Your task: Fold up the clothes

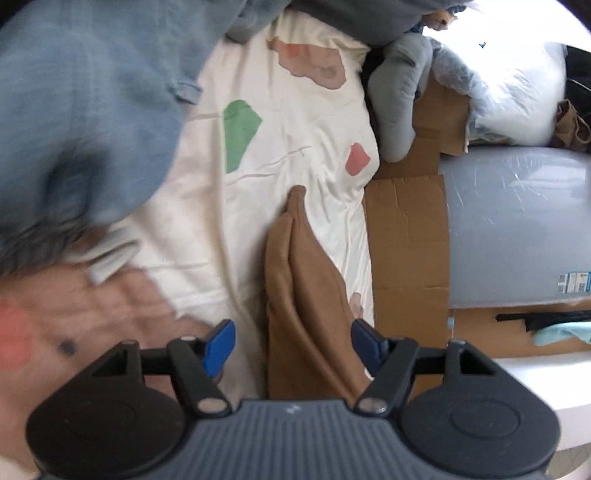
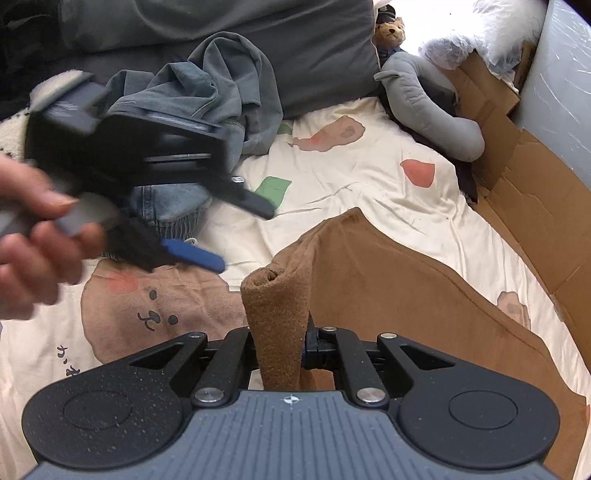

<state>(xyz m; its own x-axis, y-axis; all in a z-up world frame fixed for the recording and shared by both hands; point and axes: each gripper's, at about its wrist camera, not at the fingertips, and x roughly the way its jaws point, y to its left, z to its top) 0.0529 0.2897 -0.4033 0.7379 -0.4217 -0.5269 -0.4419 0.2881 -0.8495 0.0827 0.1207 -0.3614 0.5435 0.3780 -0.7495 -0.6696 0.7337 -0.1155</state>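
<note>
Right gripper [image 2: 282, 347] is clamped down tight on a rolled-up edge of the brown fleece garment [image 2: 388, 280], which pokes up between its jaws, while the rest of the fleece spreads out to the right across the cream bedsheet [image 2: 369, 177] with the bear and colour-patch prints. Left gripper [image 1: 291, 345] has its jaws spread wide with blue pads [image 1: 221, 345] showing; from its own camera a fold of that same brown fleece runs between the fingers, but the pads aren't pressing on it. In the right wrist view a hand [image 2: 33, 236] grips the left tool, blurred. Further back there's a heap of blue-grey clothes [image 2: 207, 92] including denim, a grey plush toy [image 2: 424, 99], a little teddy bear [image 2: 389, 31], and flattened cardboard [image 2: 524, 192] along the bed's right edge.
</note>
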